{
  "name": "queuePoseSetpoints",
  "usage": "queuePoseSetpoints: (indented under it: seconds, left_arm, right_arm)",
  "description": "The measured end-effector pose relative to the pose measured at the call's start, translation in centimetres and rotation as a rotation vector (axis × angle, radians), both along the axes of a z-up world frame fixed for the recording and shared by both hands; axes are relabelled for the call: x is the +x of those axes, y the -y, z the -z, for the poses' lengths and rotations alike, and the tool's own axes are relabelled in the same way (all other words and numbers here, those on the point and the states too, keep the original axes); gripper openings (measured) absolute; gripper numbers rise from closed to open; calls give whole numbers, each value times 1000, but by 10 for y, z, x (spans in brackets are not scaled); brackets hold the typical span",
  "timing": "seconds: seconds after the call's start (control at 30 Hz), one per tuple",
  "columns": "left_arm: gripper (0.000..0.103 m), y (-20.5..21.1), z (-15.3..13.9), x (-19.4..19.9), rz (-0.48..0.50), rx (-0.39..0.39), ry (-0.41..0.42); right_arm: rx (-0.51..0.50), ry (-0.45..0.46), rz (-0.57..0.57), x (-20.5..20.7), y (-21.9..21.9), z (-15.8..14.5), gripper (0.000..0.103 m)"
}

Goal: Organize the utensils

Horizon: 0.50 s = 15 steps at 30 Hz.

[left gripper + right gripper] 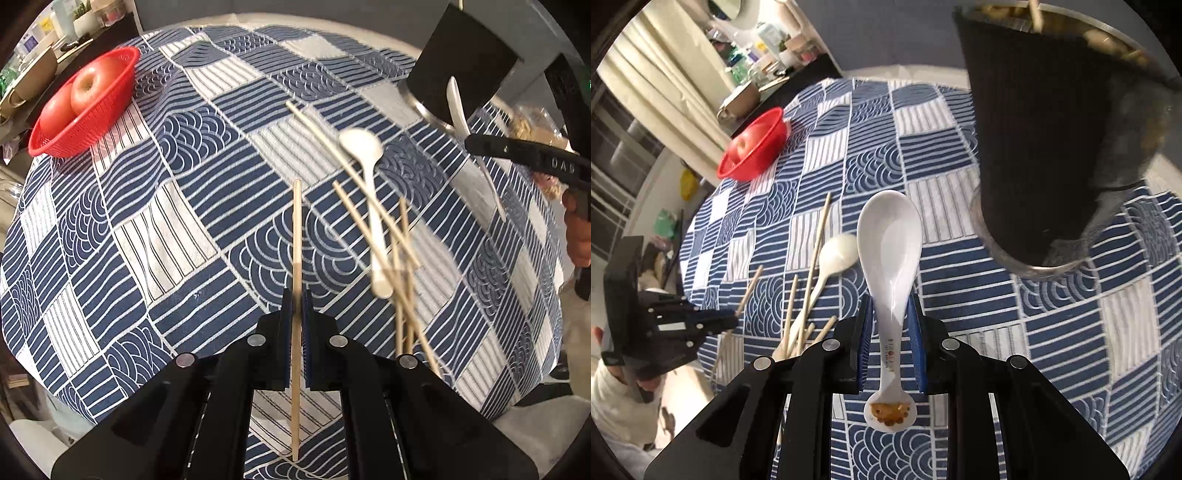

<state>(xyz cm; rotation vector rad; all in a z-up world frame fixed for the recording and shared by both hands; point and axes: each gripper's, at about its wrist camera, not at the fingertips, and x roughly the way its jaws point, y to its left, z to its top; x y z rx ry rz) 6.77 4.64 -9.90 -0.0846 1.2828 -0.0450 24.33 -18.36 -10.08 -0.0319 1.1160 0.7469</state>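
My left gripper (pixel 296 299) is shut on a wooden chopstick (pixel 296 240) and holds it above the tablecloth. Several more chopsticks (pixel 373 221) and a small white spoon (pixel 364 155) lie on the cloth to its right. My right gripper (pixel 889 304) is shut on the handle of a white ceramic soup spoon (pixel 889 236), bowl pointing forward, held above the table next to a black utensil holder (pixel 1034 140). The right gripper (pixel 524 155) with its spoon (pixel 458 107) also shows in the left wrist view beside the holder (pixel 465 55).
A red basket (pixel 96 107) with two apples (pixel 88 85) stands at the far left of the round table with a blue and white cloth (pixel 184 221). A cluttered shelf lies beyond it. The left gripper (pixel 720 319) shows at the left of the right wrist view.
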Motion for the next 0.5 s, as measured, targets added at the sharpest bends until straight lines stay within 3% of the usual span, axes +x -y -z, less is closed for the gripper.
queuePoseSetpoints:
  seconds: [0.5]
  left_arm:
    - [5, 14, -19, 20, 47, 53, 61]
  right_arm:
    - [54, 157, 83, -30, 19, -65, 18]
